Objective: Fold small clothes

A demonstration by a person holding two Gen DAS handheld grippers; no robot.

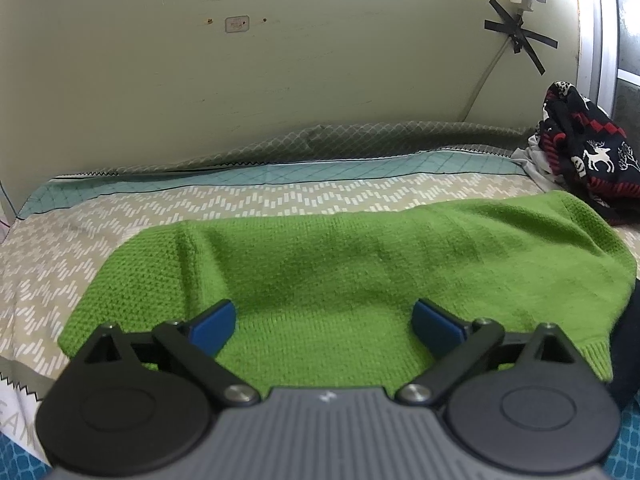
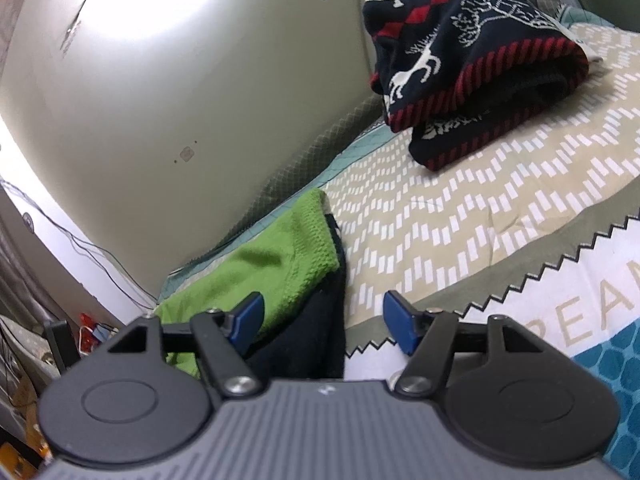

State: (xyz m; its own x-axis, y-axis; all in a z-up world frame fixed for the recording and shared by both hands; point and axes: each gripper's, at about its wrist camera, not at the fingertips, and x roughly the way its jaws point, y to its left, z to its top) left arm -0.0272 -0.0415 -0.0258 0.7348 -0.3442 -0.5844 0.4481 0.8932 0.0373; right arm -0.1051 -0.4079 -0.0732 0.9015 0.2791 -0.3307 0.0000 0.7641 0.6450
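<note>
A green knit garment (image 1: 320, 264) lies spread on the patterned bed cover (image 1: 120, 216). My left gripper (image 1: 324, 320) is open and empty, its blue pads (image 1: 214, 326) just above the garment's near part. In the right wrist view the green garment (image 2: 276, 264) lies at the left with a dark cloth (image 2: 316, 336) under its edge. My right gripper (image 2: 324, 324) is open and empty above the dark cloth and the cover.
A folded navy and red reindeer sweater (image 1: 588, 156) sits at the back right, also in the right wrist view (image 2: 468, 52). A pale wall (image 1: 280, 60) runs behind the bed. Cables and clutter (image 2: 36, 360) lie off the bed's left side.
</note>
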